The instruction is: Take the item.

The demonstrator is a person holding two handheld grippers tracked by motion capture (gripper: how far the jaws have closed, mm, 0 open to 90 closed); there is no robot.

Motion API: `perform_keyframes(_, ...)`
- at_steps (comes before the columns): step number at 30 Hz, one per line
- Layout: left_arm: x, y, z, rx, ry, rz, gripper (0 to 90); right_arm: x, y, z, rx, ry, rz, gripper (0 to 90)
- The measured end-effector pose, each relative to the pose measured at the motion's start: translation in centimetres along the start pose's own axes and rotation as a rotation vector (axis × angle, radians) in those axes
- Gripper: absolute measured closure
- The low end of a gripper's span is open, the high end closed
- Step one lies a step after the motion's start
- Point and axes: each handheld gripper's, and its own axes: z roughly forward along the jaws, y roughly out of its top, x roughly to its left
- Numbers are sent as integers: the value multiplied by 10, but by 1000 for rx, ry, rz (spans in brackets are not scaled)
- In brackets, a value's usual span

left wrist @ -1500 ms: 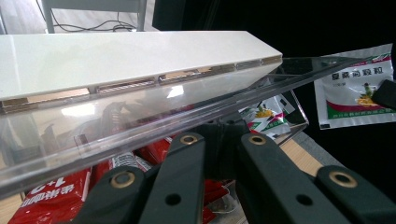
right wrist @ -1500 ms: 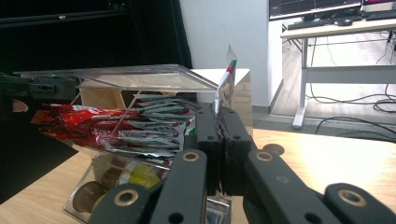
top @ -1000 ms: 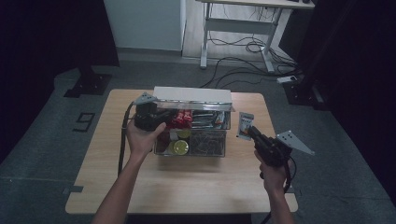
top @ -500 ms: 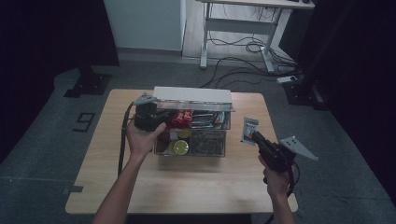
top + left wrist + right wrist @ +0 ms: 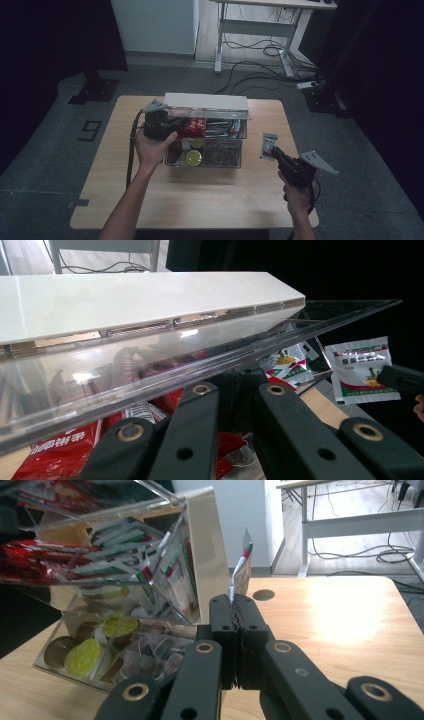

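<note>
Clear organizer box [image 5: 205, 145]: centre of table [image 5: 150, 200]. Lid [image 5: 206, 102]: raised at box's rear. Pods [image 5: 192, 157]: box's front-left compartment. Sachet [image 5: 269, 145]: right of box. Desk [image 5: 260, 30]: behind box, on floor.

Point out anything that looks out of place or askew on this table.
One white sachet is outside the clear organizer box, pinched by its edge in the right claw, while the other sachets sit filed inside. The box's clear lid is also tilted up, propped open at the left claw. Nothing looks spilled or damaged.
</note>
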Motion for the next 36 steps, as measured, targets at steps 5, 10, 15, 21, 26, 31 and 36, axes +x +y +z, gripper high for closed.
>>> perform_keyframes(5,0,0,0,0,1,-1,896,-6,-7,2,18,-10,10,881)
perform_keyframes(10,0,0,0,1,2,0,896,-11,-13,3,31,-19,22,881)
perform_keyframes(15,0,-1,1,5,3,-1,896,-15,-18,4,45,-27,25,881)
perform_keyframes(21,0,-1,1,7,4,0,895,-18,-26,5,66,-38,26,881)
perform_keyframes(26,0,-1,1,4,4,-1,895,-20,-31,7,83,-42,25,881)
perform_keyframes(31,0,-1,2,1,1,-3,896,-20,-35,7,96,-45,22,881)
perform_keyframes(36,0,-2,2,0,0,-2,896,-23,-42,9,120,-54,25,881)
